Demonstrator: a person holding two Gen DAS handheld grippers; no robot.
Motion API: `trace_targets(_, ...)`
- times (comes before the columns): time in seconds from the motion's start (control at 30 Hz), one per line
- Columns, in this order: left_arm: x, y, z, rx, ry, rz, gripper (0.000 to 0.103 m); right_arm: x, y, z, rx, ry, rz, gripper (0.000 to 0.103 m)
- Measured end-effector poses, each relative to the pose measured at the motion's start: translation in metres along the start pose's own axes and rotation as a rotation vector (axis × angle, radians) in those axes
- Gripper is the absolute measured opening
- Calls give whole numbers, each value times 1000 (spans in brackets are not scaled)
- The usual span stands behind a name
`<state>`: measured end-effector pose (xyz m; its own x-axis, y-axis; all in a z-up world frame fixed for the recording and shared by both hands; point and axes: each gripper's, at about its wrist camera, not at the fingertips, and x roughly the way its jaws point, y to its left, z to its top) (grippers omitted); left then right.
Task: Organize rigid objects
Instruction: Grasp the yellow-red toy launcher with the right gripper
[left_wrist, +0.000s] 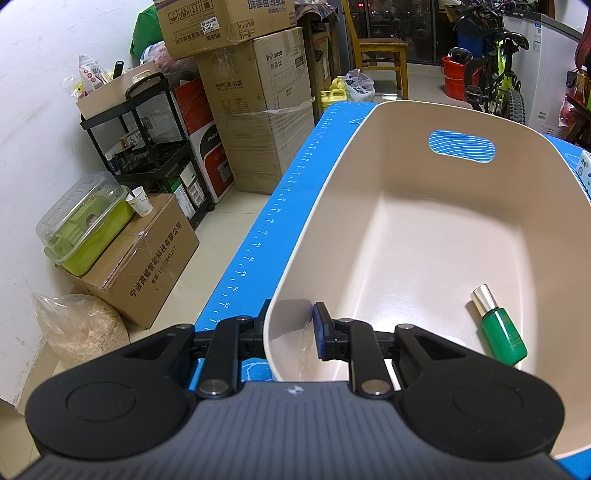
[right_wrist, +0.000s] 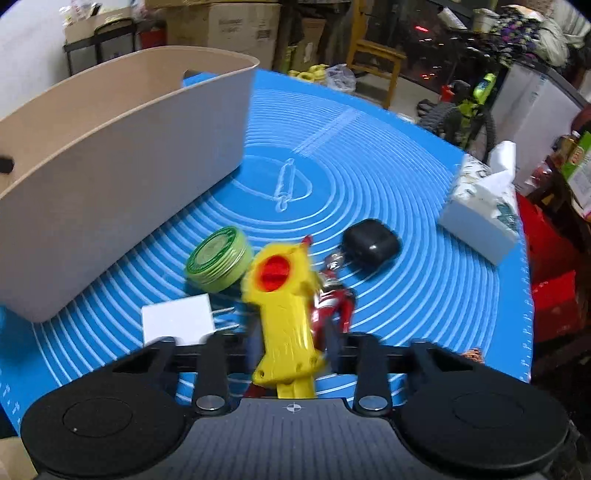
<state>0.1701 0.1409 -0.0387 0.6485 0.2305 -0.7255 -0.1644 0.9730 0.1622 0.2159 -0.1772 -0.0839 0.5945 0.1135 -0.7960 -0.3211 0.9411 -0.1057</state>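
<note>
A beige plastic bin (left_wrist: 424, 229) stands on the blue mat (left_wrist: 258, 243); it also shows in the right wrist view (right_wrist: 122, 155). My left gripper (left_wrist: 291, 325) is shut on the bin's near wall, one finger inside and one outside. A green bottle with a silver cap (left_wrist: 498, 328) lies inside the bin. My right gripper (right_wrist: 291, 343) is shut on a yellow toy with a red disc (right_wrist: 284, 299) and holds it over the mat (right_wrist: 388, 192). Beneath lie a red figure (right_wrist: 336, 299), a green round tin (right_wrist: 218, 258), a white charger (right_wrist: 177, 321) and a black case (right_wrist: 371, 245).
A white tissue box (right_wrist: 484, 210) sits at the mat's right edge. Stacked cardboard boxes (left_wrist: 251, 122), a black cart (left_wrist: 147, 147) and a green container (left_wrist: 85, 225) stand beyond the table's left edge. A chair (left_wrist: 376, 48) and bicycle (left_wrist: 495, 74) stand behind.
</note>
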Motion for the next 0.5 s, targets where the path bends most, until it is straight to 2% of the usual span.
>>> trace_targets(0.07, 0, 0, 0, 1, 0, 0, 24, -2, -9, 1, 63, 12, 34, 34)
trace_targets(0.23, 0, 0, 0, 0, 0, 0, 24, -6, -8, 1, 58, -2, 23, 34)
trace_targets(0.5, 0, 0, 0, 1, 0, 0, 24, -32, -21, 14, 155, -104, -3, 34)
